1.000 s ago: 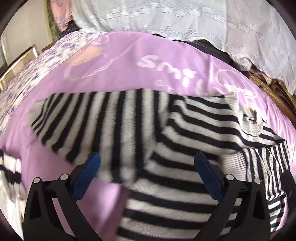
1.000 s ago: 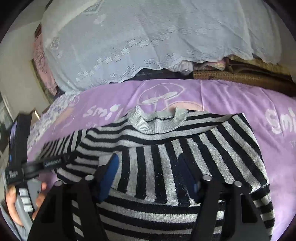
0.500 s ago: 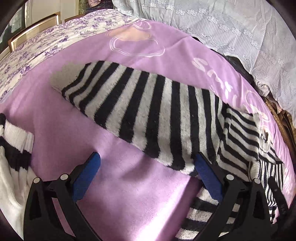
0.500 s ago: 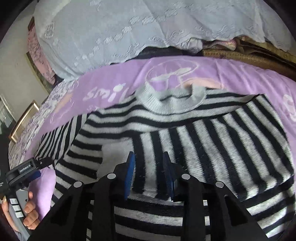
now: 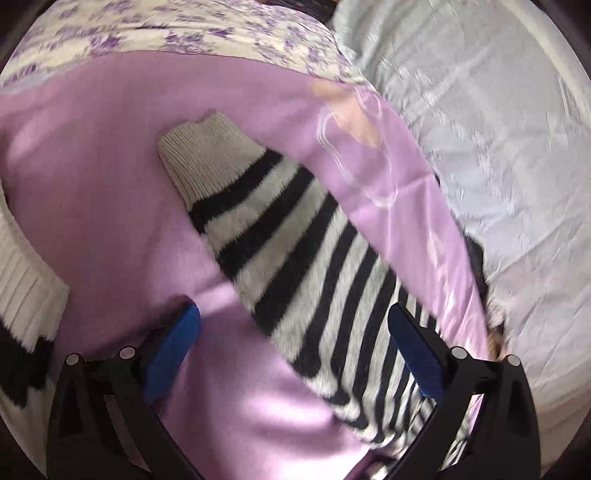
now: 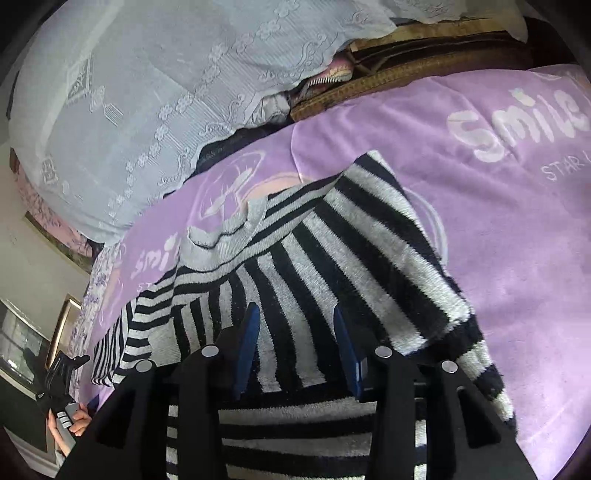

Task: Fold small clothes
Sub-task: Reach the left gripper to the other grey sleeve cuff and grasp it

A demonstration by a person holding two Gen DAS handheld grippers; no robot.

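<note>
A black-and-grey striped sweater (image 6: 332, 258) lies on a purple blanket (image 6: 517, 221); its grey collar (image 6: 221, 236) is bunched at the upper left. My right gripper (image 6: 297, 332) hovers low over the sweater's body. Its jaws are opening, and flat striped knit shows between the blue pads (image 6: 251, 332) with no fold pinched. In the left wrist view the sweater's sleeve (image 5: 295, 258) runs diagonally, its ribbed grey cuff (image 5: 203, 155) farthest away. My left gripper (image 5: 293, 321) stands wide open above the sleeve's middle. A hand (image 6: 74, 421) holds that left gripper (image 6: 61, 373) at the right view's lower left.
A white lace cover (image 6: 147, 92) is heaped behind the blanket, with a brown woven mat (image 6: 406, 74) beside it. A floral sheet (image 5: 166, 29) borders the blanket's far side. Another ribbed white-and-black garment (image 5: 22, 288) lies at the left. A framed picture (image 6: 66, 314) stands by the wall.
My left gripper slid out along the sleeve toward the cuff and rolled. My right gripper narrowed its jaws over the sweater's body, then widened them again, and shifted toward the sweater's right side.
</note>
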